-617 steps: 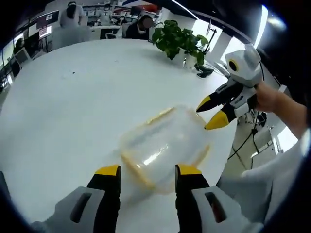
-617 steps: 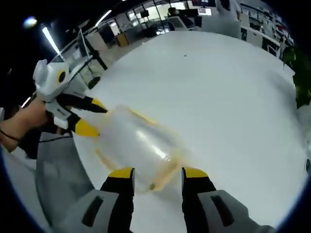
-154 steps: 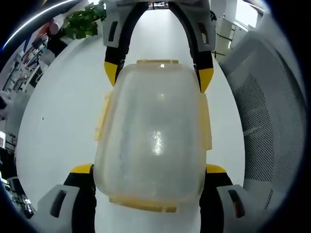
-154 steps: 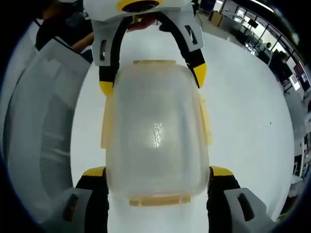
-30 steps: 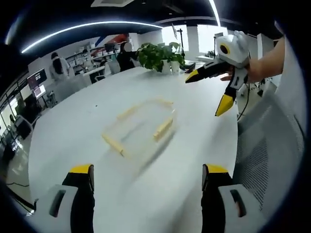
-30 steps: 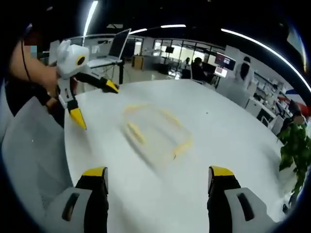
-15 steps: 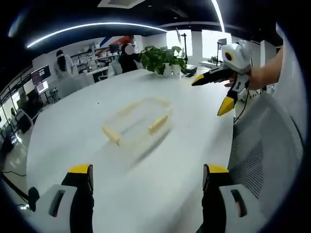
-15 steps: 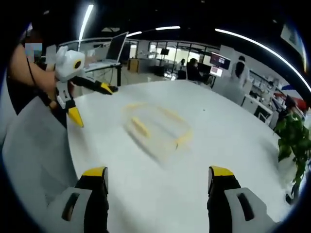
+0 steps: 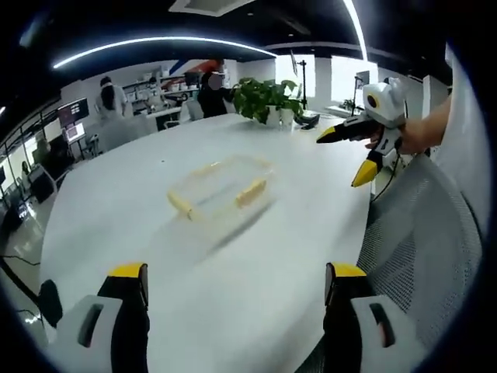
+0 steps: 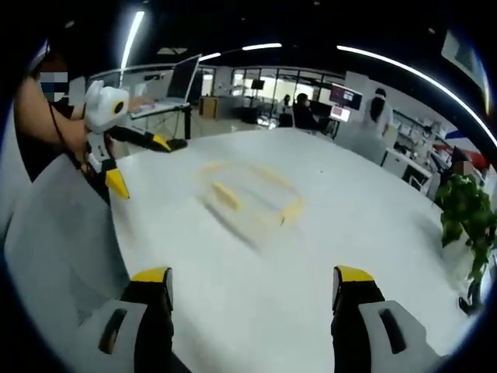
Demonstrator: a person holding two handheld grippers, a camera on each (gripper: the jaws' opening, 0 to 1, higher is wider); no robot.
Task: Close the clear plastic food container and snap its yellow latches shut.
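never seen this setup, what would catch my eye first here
Probably the clear container with yellow latches, alone mid-way across the big white table. Next, the two open yellow-tipped tools raised off it: the right tool and the left tool.

The left gripper (image 9: 233, 284) rises from the bottom of the left gripper view with its two yellow-tipped jaws set wide apart and nothing between them; in the right gripper view it shows at the left (image 10: 140, 167), held in a hand, jaws spread. The right gripper (image 10: 252, 287) likewise has its jaws wide apart and bare, and in the left gripper view it shows at the right (image 9: 345, 155), gripped by a hand (image 9: 411, 136) with the forearm reaching in from the edge.
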